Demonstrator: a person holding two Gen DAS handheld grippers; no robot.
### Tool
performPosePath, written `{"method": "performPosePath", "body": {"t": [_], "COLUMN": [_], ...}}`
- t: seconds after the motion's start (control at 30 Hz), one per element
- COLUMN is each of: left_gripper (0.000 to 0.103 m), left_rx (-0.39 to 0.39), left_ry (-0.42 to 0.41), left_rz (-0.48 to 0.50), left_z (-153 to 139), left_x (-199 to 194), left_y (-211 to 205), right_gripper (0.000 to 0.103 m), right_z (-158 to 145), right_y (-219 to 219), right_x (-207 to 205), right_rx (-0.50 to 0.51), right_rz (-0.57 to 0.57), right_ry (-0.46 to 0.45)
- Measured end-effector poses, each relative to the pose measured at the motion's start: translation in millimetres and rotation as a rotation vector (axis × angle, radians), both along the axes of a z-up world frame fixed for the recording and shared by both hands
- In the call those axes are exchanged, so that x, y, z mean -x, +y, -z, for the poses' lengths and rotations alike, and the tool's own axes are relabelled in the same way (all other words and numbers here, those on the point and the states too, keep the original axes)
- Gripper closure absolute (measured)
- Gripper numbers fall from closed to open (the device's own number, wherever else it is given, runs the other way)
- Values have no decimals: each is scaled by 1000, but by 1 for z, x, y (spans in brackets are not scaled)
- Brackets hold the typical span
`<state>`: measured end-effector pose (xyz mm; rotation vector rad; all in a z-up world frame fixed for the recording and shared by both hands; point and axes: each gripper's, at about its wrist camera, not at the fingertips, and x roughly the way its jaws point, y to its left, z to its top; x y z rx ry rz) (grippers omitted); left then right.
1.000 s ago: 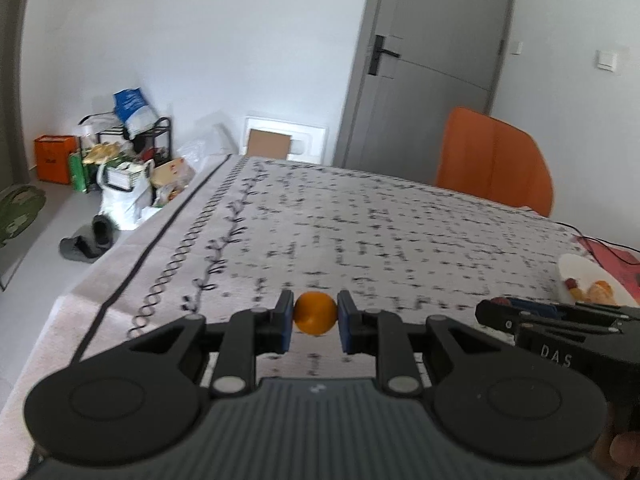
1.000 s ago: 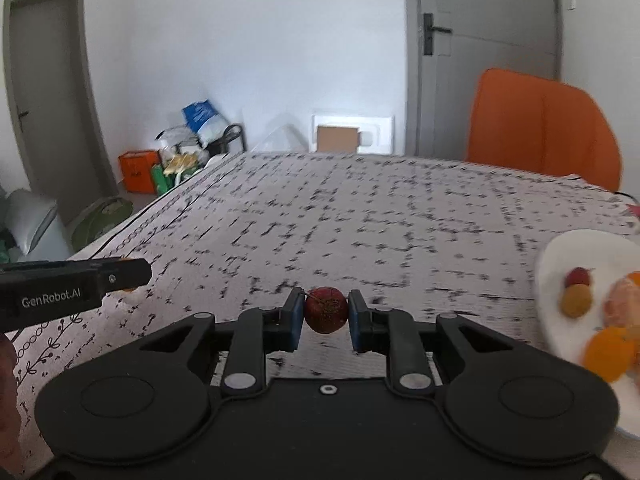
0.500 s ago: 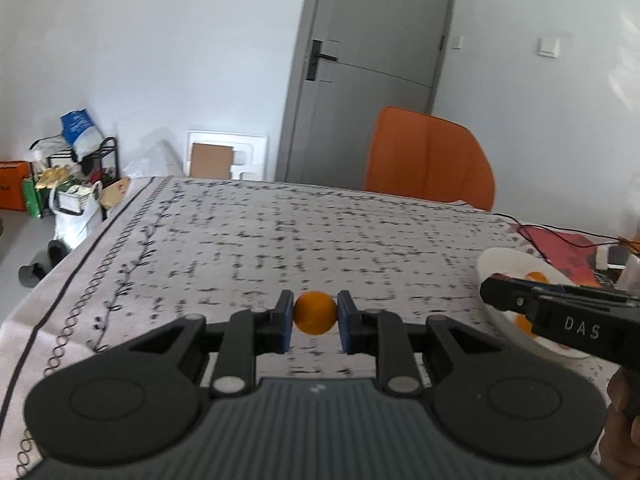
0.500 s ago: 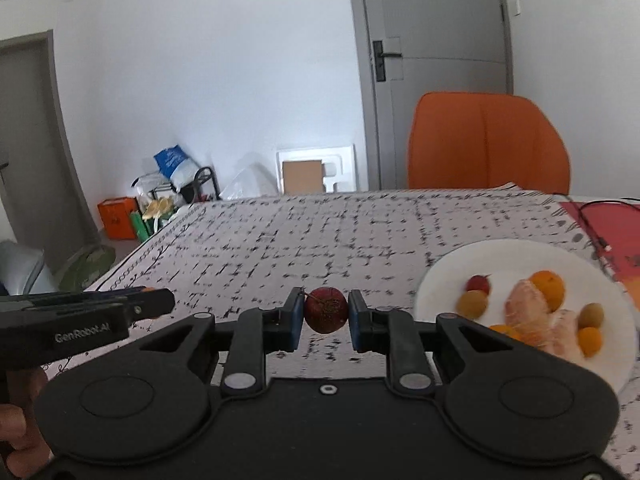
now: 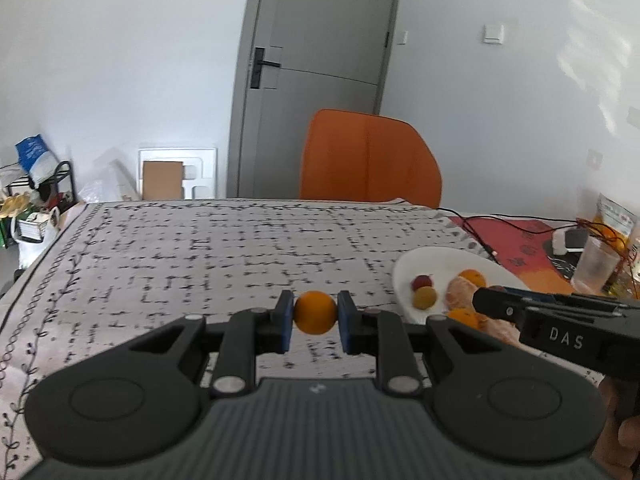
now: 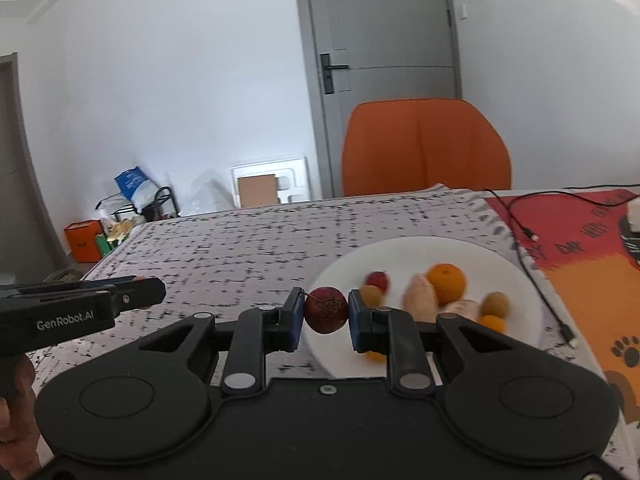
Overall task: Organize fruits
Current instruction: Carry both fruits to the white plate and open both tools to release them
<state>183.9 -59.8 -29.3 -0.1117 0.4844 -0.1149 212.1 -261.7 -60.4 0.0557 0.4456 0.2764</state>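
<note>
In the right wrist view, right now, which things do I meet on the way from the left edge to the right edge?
left gripper → dark red fruit held in the right gripper → white plate with fruits → black cable → red and orange mat.

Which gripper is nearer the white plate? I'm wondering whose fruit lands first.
Right. The right gripper hangs at the white plate's near rim; the left gripper sits off to the plate's left.

One plate (image 6: 432, 248); one chair (image 6: 424, 148) (orange); two grippers (image 5: 315, 314) (image 6: 325, 312)
</note>
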Motion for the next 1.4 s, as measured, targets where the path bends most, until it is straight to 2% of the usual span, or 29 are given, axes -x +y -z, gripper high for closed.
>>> {"method": "performPosePath", "body": {"t": [0.4,0.47,0.5,0.73,1.1,1.23,1.4], "left_gripper": [82,82,82,82,82,81,78], "left_rx": [-25,-26,-27,-41,-63,-64,-59], "left_ry": [10,12,13,20,33,29,30], "left_rz": [71,80,84,115,181,180,158], "left_z": [4,5,5,7,14,12,9], "left_x": [-12,-14,-16,-29,-48,-53,-51], "left_y": [-37,-41,-43,-58,-93,-100,-99], "right_gripper": [81,78,72,61,55,55,50], "right_z": [13,17,19,24,25,25,25], "right_y": [-33,-36,-38,-52,-81,-87,-89], "right_x": [0,-2,-3,0,9,8,11], "right_rx": [-37,-49,-56,-61,-97,-114,-123], "right_rz": [52,53,51,66,111,111,105], "right_ry": [20,32,38,40,29,31,29]}}
